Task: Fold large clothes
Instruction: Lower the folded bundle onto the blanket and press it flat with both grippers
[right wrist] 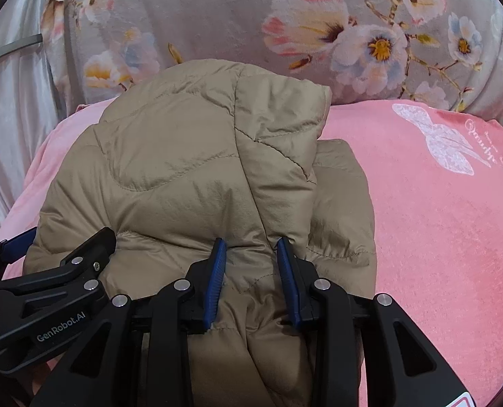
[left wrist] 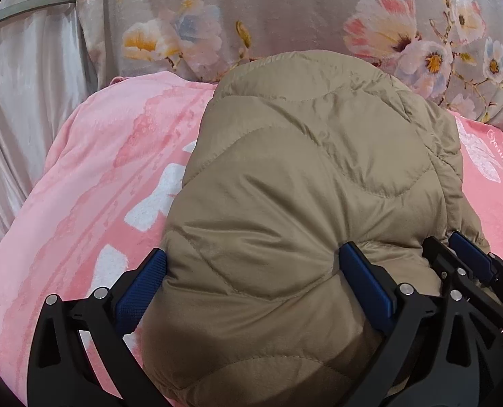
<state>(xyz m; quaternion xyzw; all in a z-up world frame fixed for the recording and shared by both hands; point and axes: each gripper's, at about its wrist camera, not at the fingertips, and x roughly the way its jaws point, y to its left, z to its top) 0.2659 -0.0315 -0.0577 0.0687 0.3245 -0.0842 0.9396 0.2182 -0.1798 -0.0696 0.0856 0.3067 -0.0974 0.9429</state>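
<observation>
On a pink blanket (right wrist: 438,220), in front of a grey floral cushion (right wrist: 217,10), a tan quilted jacket (right wrist: 183,169) is laid in a folded bundle. Its near edge is gathered between both pairs of jaws. The left gripper (left wrist: 251,271) is spread wide around a thick roll of the padding, with both blue pads (left wrist: 366,281) pressed against it. The right gripper (right wrist: 251,268) is set narrow, and a ridge of fabric near the bundle's right side is pinched between its pads.
</observation>
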